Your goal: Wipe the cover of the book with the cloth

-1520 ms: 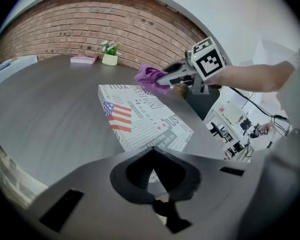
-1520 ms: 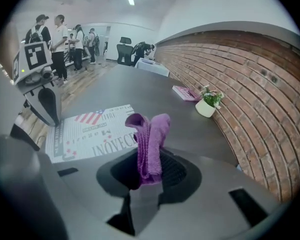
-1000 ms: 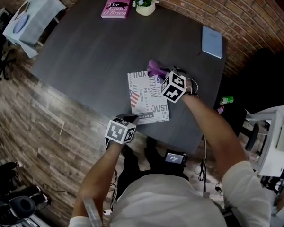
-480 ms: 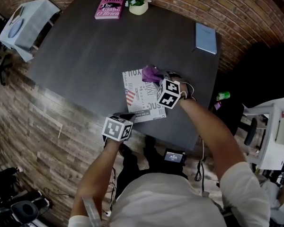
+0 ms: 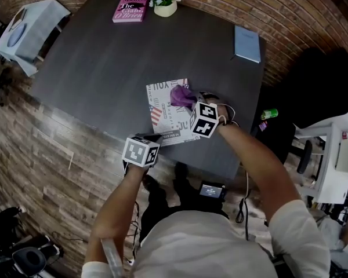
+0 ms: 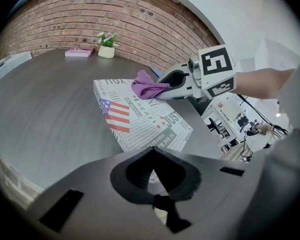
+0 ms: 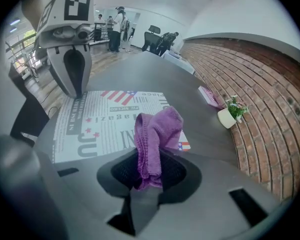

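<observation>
Near the worktop's [image 5: 104,68] front edge, the right gripper [image 7: 149,179] pinches the seemingly soft, light cloth [image 7: 155,134] by its bunched end over the stiff book [image 7: 105,124], while the left gripper [image 6: 155,186] keeps its jaws closed on nothing.

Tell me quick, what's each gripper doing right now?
Left gripper: shut, nothing between its jaws.
Right gripper: shut on the purple cloth, over the book.
</observation>
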Available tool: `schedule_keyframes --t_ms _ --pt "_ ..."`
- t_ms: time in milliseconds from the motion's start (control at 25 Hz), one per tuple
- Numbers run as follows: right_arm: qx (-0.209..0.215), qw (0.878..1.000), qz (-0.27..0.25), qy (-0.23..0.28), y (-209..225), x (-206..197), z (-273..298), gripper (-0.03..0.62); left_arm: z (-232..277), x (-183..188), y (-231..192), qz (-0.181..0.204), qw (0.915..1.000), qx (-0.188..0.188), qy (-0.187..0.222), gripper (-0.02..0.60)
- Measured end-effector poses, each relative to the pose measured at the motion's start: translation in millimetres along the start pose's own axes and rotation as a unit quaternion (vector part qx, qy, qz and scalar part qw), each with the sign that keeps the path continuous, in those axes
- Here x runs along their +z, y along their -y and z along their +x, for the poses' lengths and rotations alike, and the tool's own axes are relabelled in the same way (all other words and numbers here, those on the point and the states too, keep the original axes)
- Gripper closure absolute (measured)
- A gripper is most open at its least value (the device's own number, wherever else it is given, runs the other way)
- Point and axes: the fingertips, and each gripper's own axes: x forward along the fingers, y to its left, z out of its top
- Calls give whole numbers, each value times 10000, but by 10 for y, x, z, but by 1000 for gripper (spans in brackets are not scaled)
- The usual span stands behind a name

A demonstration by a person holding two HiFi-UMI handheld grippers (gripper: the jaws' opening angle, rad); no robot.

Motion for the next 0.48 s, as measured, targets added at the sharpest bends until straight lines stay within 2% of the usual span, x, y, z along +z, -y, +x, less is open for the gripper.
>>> schedule_keyframes --t_ms 480 --pt "243 9997 -84 -12 -367 -33 -172 499 -1 16 6 -11 10000 54 30 575"
